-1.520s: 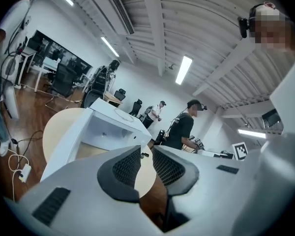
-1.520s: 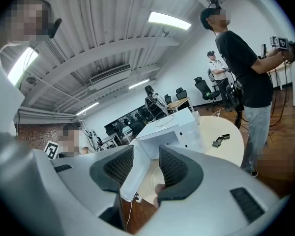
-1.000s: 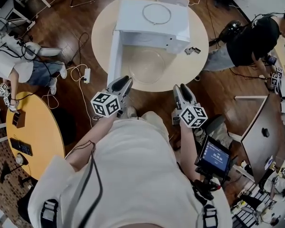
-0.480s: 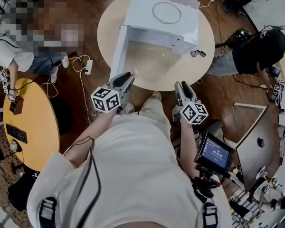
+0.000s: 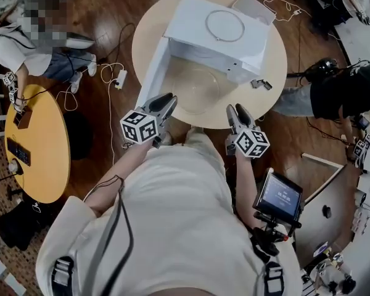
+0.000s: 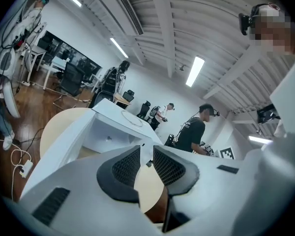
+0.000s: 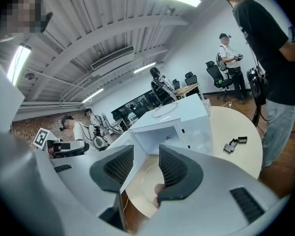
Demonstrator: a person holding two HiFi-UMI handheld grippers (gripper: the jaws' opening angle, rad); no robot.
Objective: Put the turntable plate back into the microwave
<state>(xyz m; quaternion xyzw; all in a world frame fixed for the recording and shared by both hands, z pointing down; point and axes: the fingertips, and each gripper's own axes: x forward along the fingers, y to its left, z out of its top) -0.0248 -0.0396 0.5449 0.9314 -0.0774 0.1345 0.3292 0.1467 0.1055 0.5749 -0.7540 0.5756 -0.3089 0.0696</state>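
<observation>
The left gripper (image 5: 167,101) and right gripper (image 5: 237,110) had neared the worktop (image 5: 272,57), jaws spread and empty, the turntable plate (image 5: 194,89) not yet grasped.

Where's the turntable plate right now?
Head view, centre: the glass turntable plate lies on the round table just in front of the open microwave, right of its swung-out door.

Loose cream short-sleeve shirt (image 5: 172,221), black shoulder straps (image 5: 63,275) with grey buckles, thin black cable (image 5: 118,227) down the front. Left gripper (image 5: 166,102) and right gripper (image 5: 237,111) are pale grey with black ribbed pads (image 6: 125,167), each carrying a black-and-white marker cube (image 5: 139,127).
</observation>
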